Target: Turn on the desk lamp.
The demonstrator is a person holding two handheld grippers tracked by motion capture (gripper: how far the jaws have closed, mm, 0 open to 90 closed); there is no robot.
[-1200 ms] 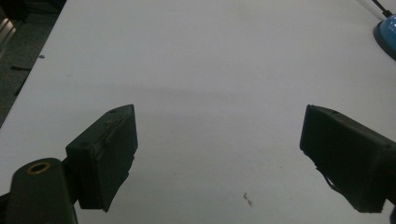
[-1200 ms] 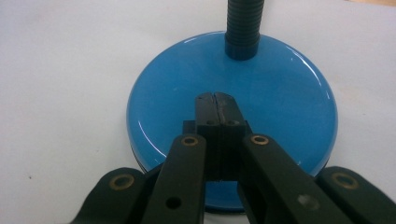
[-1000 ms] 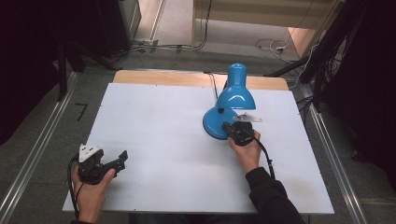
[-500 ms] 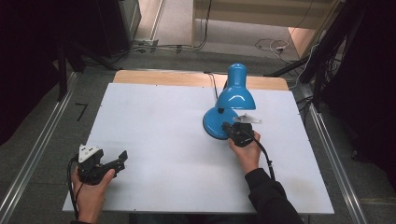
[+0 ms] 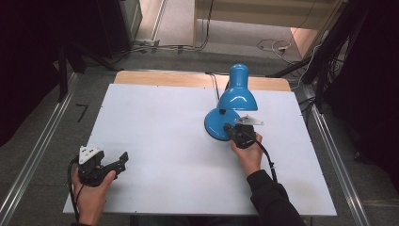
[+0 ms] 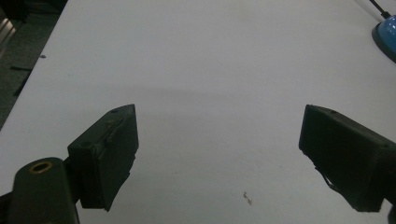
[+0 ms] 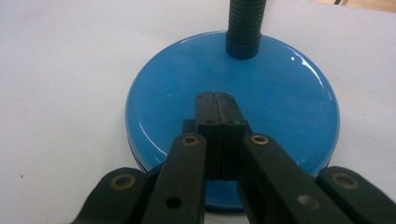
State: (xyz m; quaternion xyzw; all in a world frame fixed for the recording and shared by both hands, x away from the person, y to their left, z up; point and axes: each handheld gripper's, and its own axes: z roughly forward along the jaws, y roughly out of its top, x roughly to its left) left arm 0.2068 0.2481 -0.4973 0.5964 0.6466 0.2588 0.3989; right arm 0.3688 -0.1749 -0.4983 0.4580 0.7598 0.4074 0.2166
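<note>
A blue desk lamp [image 5: 237,96] stands right of the table's middle, its shade bent forward over its round base [image 5: 214,126]. My right gripper [image 5: 229,128] is shut, jaws pressed together with nothing between them. In the right gripper view its tips [image 7: 215,95] lie over the blue base [image 7: 280,93], just in front of the black ribbed neck [image 7: 243,23]. A small black block [image 7: 188,125] on the base sits under the jaws. My left gripper [image 5: 123,160] is at the front left, open over bare white table [image 6: 217,140].
The white board [image 5: 164,117] covers a wooden table whose back edge [image 5: 160,78] shows. The lamp's black cord [image 5: 214,84] runs off the back. Metal rails [image 5: 42,150] flank both sides. The blue base's edge [image 6: 386,37] shows far right in the left gripper view.
</note>
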